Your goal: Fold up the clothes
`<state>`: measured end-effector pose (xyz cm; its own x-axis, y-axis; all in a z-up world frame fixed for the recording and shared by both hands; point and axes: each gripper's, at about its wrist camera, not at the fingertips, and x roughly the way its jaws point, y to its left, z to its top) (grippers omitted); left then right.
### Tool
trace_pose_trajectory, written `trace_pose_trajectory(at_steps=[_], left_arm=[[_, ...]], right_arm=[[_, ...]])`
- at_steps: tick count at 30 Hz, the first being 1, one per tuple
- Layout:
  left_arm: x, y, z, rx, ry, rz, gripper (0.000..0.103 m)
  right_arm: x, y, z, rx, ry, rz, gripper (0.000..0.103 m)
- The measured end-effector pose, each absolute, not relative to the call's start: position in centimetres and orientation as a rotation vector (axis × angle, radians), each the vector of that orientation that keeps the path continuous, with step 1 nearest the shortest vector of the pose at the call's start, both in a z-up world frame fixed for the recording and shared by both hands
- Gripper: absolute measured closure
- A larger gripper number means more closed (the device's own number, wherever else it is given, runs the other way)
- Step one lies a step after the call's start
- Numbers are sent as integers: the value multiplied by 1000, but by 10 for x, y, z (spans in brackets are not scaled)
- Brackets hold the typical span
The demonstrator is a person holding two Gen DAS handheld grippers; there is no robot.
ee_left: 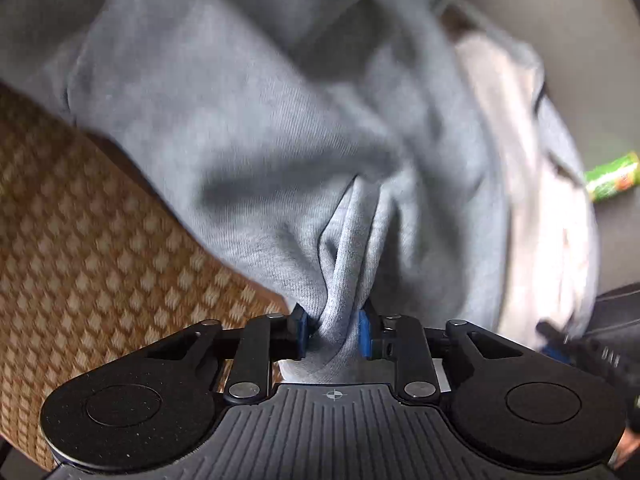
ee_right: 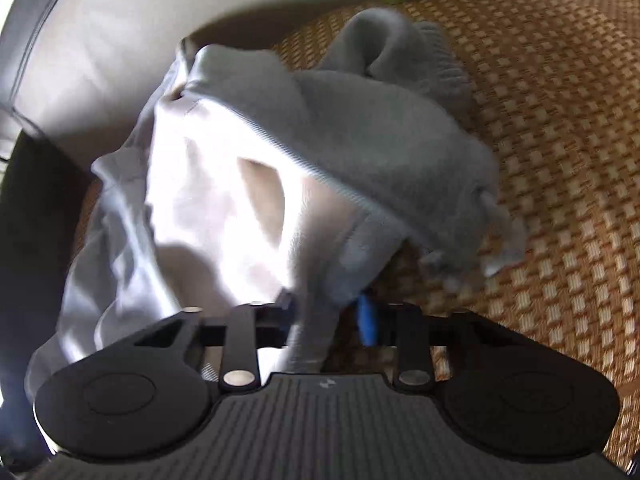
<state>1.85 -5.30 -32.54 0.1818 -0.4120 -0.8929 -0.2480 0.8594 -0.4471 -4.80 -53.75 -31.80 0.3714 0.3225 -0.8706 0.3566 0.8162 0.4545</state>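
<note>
Right at the bottom of the left wrist view, the left gripper (ee_left: pixel 334 330) was pinched down on a bunched fold of the grey sweatshirt (ee_left: pixel 256 128); both blue pads (ee_left: pixel 365 330) were pressing into the fabric with just a narrow gap between them, stuffed full of cloth. Past that, the sweatshirt spread up and away over a woven orange-brown mat (ee_left: pixel 80 240); its pale inner lining (ee_left: pixel 532 200) showed off to the right, and a green can (ee_left: pixel 612 176) lay further out on a grey surface.

Over in the right wrist view things were blurrier; the right gripper (ee_right: pixel 328 318) had the jaws only partly closed, with the sweatshirt's edge (ee_right: pixel 316 320) hanging down between them against the left pad; there looked to be a gap to the blue right pad (ee_right: pixel 366 322), so honestly I couldn't tell if it was really clamped. Beyond it the garment lay heaped with the lining facing up in bright light; a ribbed cuff (ee_right: pixel 436 64) flopped at the far end on the mat, and the green can stood behind that.
</note>
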Motion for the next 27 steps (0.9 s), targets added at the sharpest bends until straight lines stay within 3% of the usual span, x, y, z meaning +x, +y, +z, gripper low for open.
trace_pose_trajectory(at_steps=[4, 8, 12, 13, 16, 17, 18, 21, 25, 27], left_arm=[[28, -19, -262, -573, 1239, -132, 85], [37, 63, -201, -515, 1110, -49, 85], [45, 108, -207, -382, 1141, 86, 81], [45, 112, -217, -342, 1176, 111, 79], [52, 108, -240, -298, 1318, 89, 74], [48, 105, -237, -289, 1314, 77, 66], [45, 102, -234, -279, 1307, 66, 59], [41, 91, -226, -280, 1285, 17, 56], [38, 61, -221, -286, 1262, -75, 47], [35, 44, -214, -276, 1242, -94, 46]], right_arm=[[-61, -501, -268, 616, 1261, 152, 79], [-83, -435, -222, 627, 1314, 358, 80], [-99, -369, -241, 652, 1411, 487, 79], [-100, -354, -254, 632, 1439, 500, 77], [-97, -325, -297, 532, 1536, 476, 57], [-96, -321, -306, 475, 1573, 453, 57], [-97, -326, -304, 433, 1563, 433, 57], [-102, -364, -273, 344, 1424, 379, 56], [-108, -439, -240, 132, 1235, 132, 42], [-110, -477, -241, -43, 1190, 18, 41]])
